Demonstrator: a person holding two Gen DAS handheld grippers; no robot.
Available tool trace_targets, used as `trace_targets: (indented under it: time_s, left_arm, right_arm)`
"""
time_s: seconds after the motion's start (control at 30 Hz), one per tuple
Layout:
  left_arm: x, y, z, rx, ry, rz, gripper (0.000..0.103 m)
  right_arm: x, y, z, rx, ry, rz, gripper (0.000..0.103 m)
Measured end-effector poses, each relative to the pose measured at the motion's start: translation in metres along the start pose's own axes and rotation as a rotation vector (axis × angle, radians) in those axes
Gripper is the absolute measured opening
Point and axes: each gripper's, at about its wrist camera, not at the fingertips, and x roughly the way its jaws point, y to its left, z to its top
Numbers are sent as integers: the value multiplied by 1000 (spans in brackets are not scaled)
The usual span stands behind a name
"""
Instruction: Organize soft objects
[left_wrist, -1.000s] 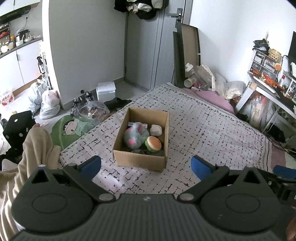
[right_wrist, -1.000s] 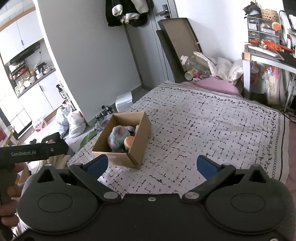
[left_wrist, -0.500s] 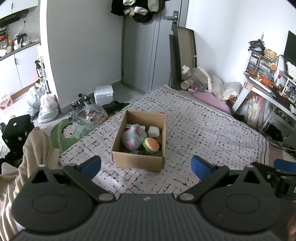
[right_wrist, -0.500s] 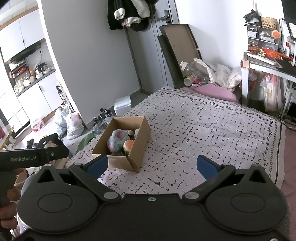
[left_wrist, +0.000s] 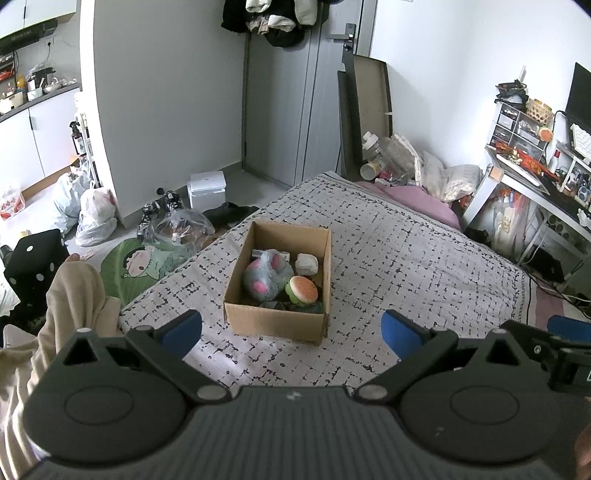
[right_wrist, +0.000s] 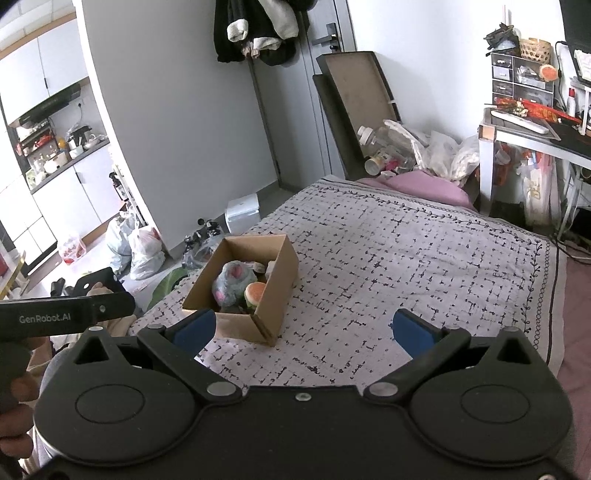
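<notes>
the cardboard box sits on the bed ahead of the left gripper, long axis pointing away between its spread fingers; right gripper also wide open, box toward its left finger.

White bin and plastic bags on floor; desk beside bed.

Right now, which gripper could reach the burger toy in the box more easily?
Probably the left gripper: the cardboard box sits straight ahead between its open fingers, burger toy near. From the right gripper, the box lies off left.
</notes>
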Motion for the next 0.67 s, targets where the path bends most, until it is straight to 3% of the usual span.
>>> trace_targets:
  time_s: [0.67]
  left_arm:
    - [-4,-3,1,42,-21,-19,103]
  right_arm:
    - [1,-3,0,33,-1,14,103]
